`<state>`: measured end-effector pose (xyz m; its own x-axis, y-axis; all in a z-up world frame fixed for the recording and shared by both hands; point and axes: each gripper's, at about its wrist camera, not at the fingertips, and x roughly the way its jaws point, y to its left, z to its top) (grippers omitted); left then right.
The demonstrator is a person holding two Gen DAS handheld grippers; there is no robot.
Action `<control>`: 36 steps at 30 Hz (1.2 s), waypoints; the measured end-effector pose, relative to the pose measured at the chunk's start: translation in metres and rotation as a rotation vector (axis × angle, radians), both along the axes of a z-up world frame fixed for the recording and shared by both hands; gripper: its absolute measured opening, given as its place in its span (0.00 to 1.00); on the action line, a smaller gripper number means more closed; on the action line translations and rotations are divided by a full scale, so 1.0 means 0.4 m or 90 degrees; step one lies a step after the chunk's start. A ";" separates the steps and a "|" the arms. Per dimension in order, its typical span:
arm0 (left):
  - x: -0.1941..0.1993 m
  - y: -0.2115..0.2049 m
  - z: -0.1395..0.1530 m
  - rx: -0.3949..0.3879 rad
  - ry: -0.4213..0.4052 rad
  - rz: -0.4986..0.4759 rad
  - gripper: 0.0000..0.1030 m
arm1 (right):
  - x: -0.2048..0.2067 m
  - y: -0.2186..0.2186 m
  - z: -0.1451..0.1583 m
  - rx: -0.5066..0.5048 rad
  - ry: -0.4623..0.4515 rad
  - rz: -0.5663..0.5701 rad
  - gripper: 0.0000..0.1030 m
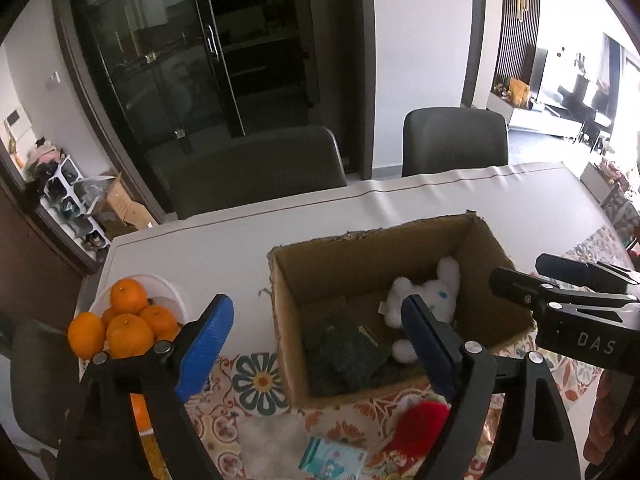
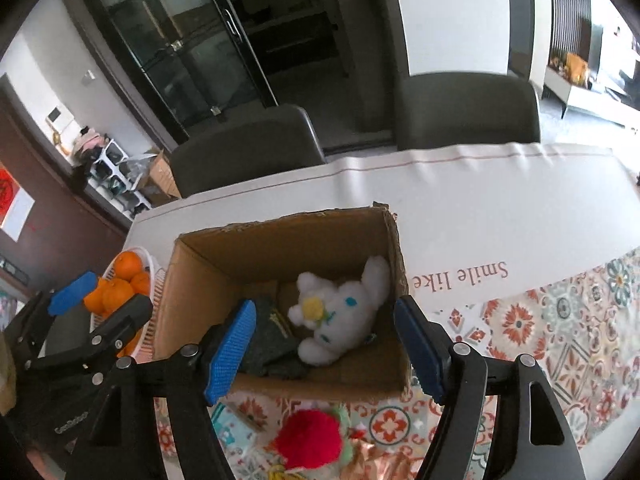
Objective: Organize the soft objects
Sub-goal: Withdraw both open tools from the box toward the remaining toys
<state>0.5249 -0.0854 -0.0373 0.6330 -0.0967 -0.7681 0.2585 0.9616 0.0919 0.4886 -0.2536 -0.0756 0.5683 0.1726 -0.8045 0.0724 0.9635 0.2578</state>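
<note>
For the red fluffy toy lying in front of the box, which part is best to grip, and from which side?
Grip the red fluffy toy across its round red body, coming from above. It lies free on the patterned cloth, outside the cardboard box, and the right gripper, open, is probably nearest.

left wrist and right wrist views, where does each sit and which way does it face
Left wrist: on the left tongs, looking down and forward at the cardboard box; its blue pads are spread, and the right tongs enter from the right.
Right wrist: on the right tongs, above the box's near edge, pads spread; the left tongs show at left.
Shared: box, white plush, oranges, red plush.
</note>
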 end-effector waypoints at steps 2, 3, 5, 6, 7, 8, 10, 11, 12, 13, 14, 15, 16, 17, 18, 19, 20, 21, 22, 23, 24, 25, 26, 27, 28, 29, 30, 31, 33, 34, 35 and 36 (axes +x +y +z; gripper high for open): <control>-0.030 0.010 0.013 0.002 -0.009 -0.002 0.87 | -0.025 0.004 0.019 -0.009 -0.014 0.001 0.71; -0.039 0.012 0.019 0.006 -0.014 -0.002 0.88 | -0.042 0.009 0.029 -0.017 -0.022 0.001 0.71; -0.072 0.021 0.031 0.018 -0.028 -0.005 0.90 | -0.070 0.021 0.046 -0.023 -0.036 0.005 0.71; -0.084 0.026 0.035 0.022 -0.033 -0.005 0.90 | -0.079 0.027 0.053 -0.025 -0.039 0.007 0.71; -0.103 0.034 0.041 0.028 -0.041 -0.008 0.91 | -0.093 0.033 0.057 -0.026 -0.041 0.009 0.71; -0.116 0.036 0.042 0.035 -0.046 -0.009 0.91 | -0.105 0.039 0.060 -0.024 -0.043 0.014 0.71; -0.141 0.042 0.047 0.045 -0.053 -0.013 0.92 | -0.128 0.052 0.058 -0.022 -0.041 0.023 0.71; -0.154 0.046 0.048 0.047 -0.055 -0.015 0.92 | -0.142 0.060 0.056 -0.020 -0.041 0.027 0.71; -0.166 0.052 0.048 0.049 -0.057 -0.015 0.93 | -0.153 0.065 0.053 -0.018 -0.040 0.031 0.71; -0.175 0.055 0.047 0.051 -0.057 -0.016 0.93 | -0.164 0.071 0.050 -0.016 -0.039 0.033 0.71; -0.186 0.058 0.045 0.053 -0.058 -0.019 0.94 | -0.174 0.078 0.046 -0.014 -0.037 0.037 0.71; -0.195 0.062 0.043 0.055 -0.058 -0.021 0.94 | -0.185 0.084 0.040 -0.013 -0.035 0.043 0.71; -0.209 0.064 0.037 0.060 -0.058 -0.026 0.95 | -0.192 0.090 0.036 -0.013 -0.034 0.045 0.71; -0.217 0.067 0.032 0.064 -0.058 -0.027 0.95 | -0.202 0.095 0.029 -0.014 -0.031 0.048 0.71; -0.227 0.069 0.026 0.069 -0.057 -0.029 0.95 | -0.209 0.099 0.022 -0.013 -0.029 0.051 0.71; -0.237 0.072 0.019 0.073 -0.055 -0.032 0.95 | -0.214 0.102 0.016 -0.011 -0.027 0.052 0.71; -0.243 0.074 0.013 0.074 -0.053 -0.033 0.95 | -0.220 0.105 0.008 -0.009 -0.023 0.052 0.71; -0.248 0.076 0.005 0.075 -0.049 -0.034 0.95 | -0.226 0.107 0.000 -0.006 -0.019 0.055 0.71; -0.252 0.077 -0.004 0.076 -0.044 -0.037 0.96 | -0.232 0.111 -0.009 -0.005 -0.016 0.058 0.71; -0.257 0.079 -0.017 0.074 -0.036 -0.040 0.96 | -0.236 0.114 -0.018 -0.004 -0.012 0.060 0.71; -0.259 0.080 -0.027 0.071 -0.027 -0.042 0.96 | -0.242 0.117 -0.029 0.000 -0.009 0.065 0.71; -0.261 0.082 -0.036 0.069 -0.020 -0.043 0.96 | -0.245 0.121 -0.037 0.000 -0.005 0.069 0.71; -0.262 0.083 -0.049 0.065 -0.010 -0.044 0.96 | -0.248 0.125 -0.049 0.003 0.003 0.072 0.71; -0.263 0.085 -0.059 0.062 0.000 -0.045 0.96 | -0.252 0.128 -0.059 0.007 0.009 0.076 0.71; -0.267 0.087 -0.070 0.060 0.008 -0.048 0.96 | -0.255 0.131 -0.069 0.008 0.012 0.079 0.71; -0.270 0.087 -0.080 0.060 0.014 -0.049 0.96 | -0.257 0.134 -0.079 0.006 0.018 0.080 0.71; -0.272 0.087 -0.091 0.062 0.020 -0.050 0.96 | -0.259 0.135 -0.091 0.004 0.024 0.081 0.71; -0.274 0.087 -0.104 0.064 0.028 -0.052 0.96 | -0.262 0.134 -0.100 0.007 0.028 0.082 0.71; -0.275 0.085 -0.125 0.066 0.042 -0.056 0.96 | -0.264 0.135 -0.120 0.012 0.040 0.086 0.71; -0.275 0.083 -0.133 0.065 0.049 -0.059 0.96 | -0.265 0.136 -0.132 0.014 0.047 0.087 0.71; -0.276 0.084 -0.146 0.062 0.059 -0.062 0.96 | -0.265 0.137 -0.142 0.015 0.052 0.088 0.71; -0.276 0.084 -0.161 0.060 0.071 -0.067 0.96 | -0.266 0.138 -0.154 0.017 0.057 0.091 0.71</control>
<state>0.4146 -0.0520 -0.1017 0.5341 -0.0819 -0.8414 0.3704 0.9174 0.1458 0.3823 -0.1986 -0.1373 0.4623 0.2686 -0.8451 -0.0404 0.9584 0.2825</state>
